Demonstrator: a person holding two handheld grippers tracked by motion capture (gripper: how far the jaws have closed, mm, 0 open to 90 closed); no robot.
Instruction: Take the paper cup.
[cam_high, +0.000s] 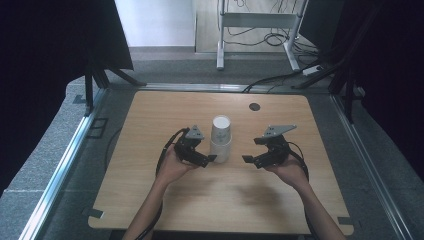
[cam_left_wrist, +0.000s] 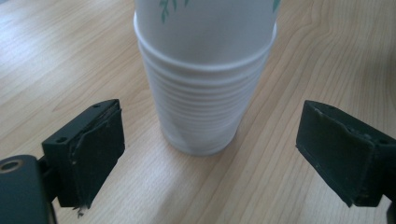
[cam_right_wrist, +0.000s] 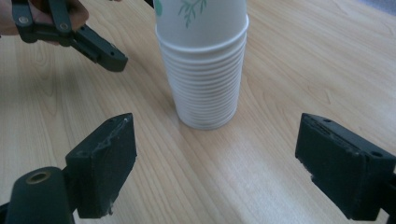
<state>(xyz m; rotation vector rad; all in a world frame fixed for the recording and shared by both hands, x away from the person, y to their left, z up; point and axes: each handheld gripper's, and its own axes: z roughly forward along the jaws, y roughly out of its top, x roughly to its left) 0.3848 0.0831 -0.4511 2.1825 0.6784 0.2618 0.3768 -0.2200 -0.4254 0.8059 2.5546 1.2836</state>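
**Black jaws flank a cup stack**

Left gripper (cam_high: 206, 159) stands wide, nearly touching the stack (cam_high: 220, 140) at mid-table (cam_high: 150, 150); right gripper (cam_high: 251, 150) wide too, a little off. Probably pinch the lower rims with one, lift the top cup straight with the other. Green leaf print; no readable writing.

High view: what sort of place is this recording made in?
Probably a lab or data-collection station: a wooden table flanked by black curtains, loose cables on the floor beyond, and a white metal desk frame.
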